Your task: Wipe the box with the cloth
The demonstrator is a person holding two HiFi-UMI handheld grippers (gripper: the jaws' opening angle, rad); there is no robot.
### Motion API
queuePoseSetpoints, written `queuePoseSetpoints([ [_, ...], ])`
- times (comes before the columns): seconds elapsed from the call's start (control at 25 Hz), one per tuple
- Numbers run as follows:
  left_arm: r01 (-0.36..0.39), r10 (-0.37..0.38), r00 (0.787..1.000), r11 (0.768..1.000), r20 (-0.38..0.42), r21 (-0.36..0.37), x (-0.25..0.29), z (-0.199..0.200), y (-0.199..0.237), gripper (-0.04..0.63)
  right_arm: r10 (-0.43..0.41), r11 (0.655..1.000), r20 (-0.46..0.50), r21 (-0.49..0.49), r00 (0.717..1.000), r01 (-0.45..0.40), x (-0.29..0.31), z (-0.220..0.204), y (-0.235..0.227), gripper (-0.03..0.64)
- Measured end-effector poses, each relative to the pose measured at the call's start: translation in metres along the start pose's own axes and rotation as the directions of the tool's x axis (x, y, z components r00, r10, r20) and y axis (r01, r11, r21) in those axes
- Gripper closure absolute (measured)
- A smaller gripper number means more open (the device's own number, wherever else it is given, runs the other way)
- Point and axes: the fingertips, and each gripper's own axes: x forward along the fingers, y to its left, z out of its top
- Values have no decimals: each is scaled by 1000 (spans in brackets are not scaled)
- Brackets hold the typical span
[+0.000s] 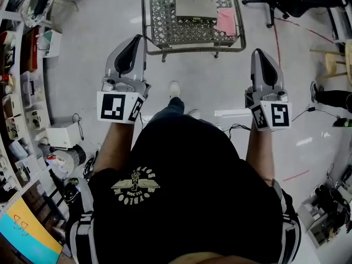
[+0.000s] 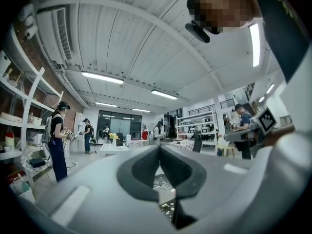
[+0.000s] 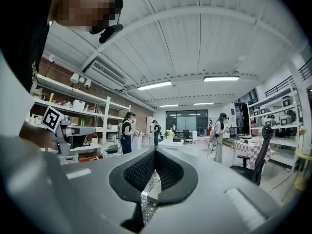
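**Both tongs shut, box and cloth wait on the table**

A person in a black shirt [image 1: 187, 191] stands on a pale floor and looks down. Each hand holds a grey tong.

The left tong [image 1: 137, 38] points at a wire table [image 1: 187, 50]. In its own view its jaws [image 2: 159, 147] meet at the tips, and nothing is held between them. The right tong [image 1: 258, 53] points the same way. Its jaws [image 3: 155, 151] are pressed together too and hold nothing.

The grey box [image 1: 196, 5] lies flat on the table, well ahead of both tongs. The pink cloth [image 1: 226, 22] lies just beside the box, on its right. No tong touches either one.

Each tong has a cube with black and white square marks: one on the left [image 1: 118, 108], one on the right [image 1: 273, 116]. The shirt has a pale badge [image 1: 135, 185] with letters on it. They are upside down and too small to read.

One shoe [image 1: 174, 88] shows near the table.
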Motion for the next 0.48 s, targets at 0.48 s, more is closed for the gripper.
queuePoseSetpoints([
  [0.48, 6, -5, 999, 1000, 38, -18, 29, 6, 64, 595, 17, 999, 27, 28, 999, -18, 57, 24, 22, 611],
])
